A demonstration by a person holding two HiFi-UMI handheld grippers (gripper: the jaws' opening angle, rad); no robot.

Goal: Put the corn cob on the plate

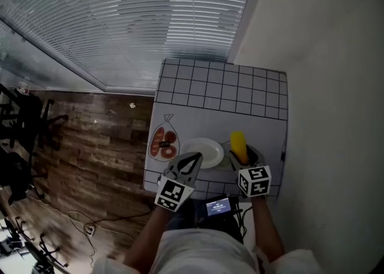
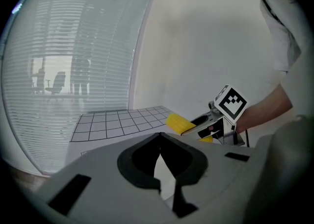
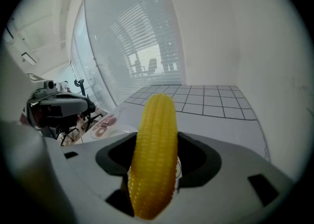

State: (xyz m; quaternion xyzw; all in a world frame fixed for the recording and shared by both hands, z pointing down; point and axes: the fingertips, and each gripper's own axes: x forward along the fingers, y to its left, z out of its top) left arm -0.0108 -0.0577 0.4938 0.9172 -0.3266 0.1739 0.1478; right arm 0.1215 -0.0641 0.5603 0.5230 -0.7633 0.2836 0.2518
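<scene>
Right gripper (image 3: 156,142) pinches a yellow, ribbed corn cob (image 3: 154,159) between its jaws. The cob runs lengthwise along them and juts out past the tips, away from the person. Seen from the head view, the cob lies just right of a round white plate (image 1: 207,150), not over it. The left gripper (image 2: 159,136) has its jaws pressed together with nothing in them, and it sits over the plate's near left edge. Both stand above a white tabletop (image 1: 222,90) ruled with a black grid on its far half. A clear pouch of red pieces (image 1: 163,142) lies left of the plate. Beyond are a wood-plank floor (image 1: 90,141), pale slatted blinds (image 1: 150,21) and a plain white wall (image 1: 324,57).
</scene>
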